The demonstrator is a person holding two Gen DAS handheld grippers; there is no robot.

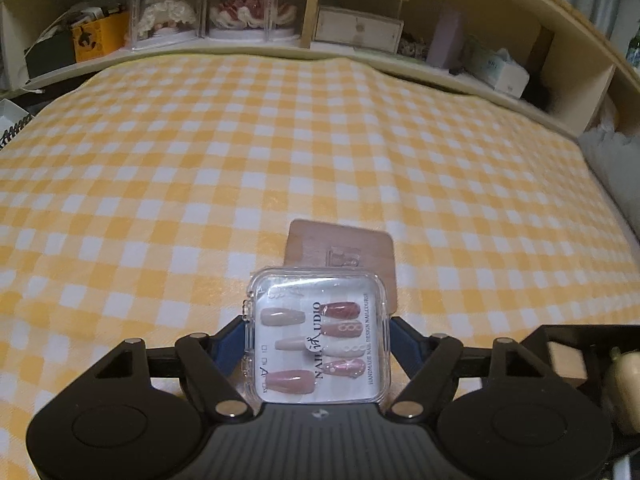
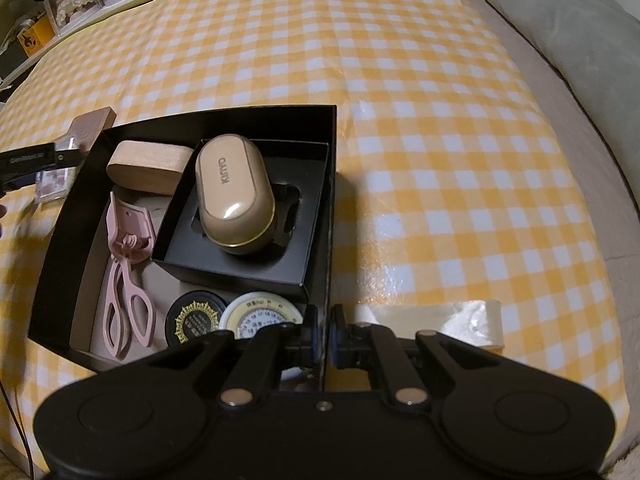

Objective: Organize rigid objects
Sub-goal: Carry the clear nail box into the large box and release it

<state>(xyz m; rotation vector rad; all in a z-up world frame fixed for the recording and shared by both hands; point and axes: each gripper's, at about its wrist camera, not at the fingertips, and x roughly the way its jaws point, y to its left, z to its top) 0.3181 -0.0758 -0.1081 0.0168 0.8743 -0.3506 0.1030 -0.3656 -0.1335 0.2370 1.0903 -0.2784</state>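
Most items boxed; my left gripper (image 1: 318, 340) pinches the nail case (image 1: 318, 336), my right gripper (image 2: 324, 330) clamps the black box (image 2: 60, 216) wall at six o'clock.

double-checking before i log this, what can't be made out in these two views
- Left wrist view: the brown card under the clear nail case is partly covered, its print too faint to read.
- Right wrist view: the cream tin and the black box near wall are hidden by the right hand-held gripper.

Matte black tongs (image 1: 318, 344), blue finger pads (image 1: 230, 344), silver pivot rivets, ribbed centre plate, round side discs.
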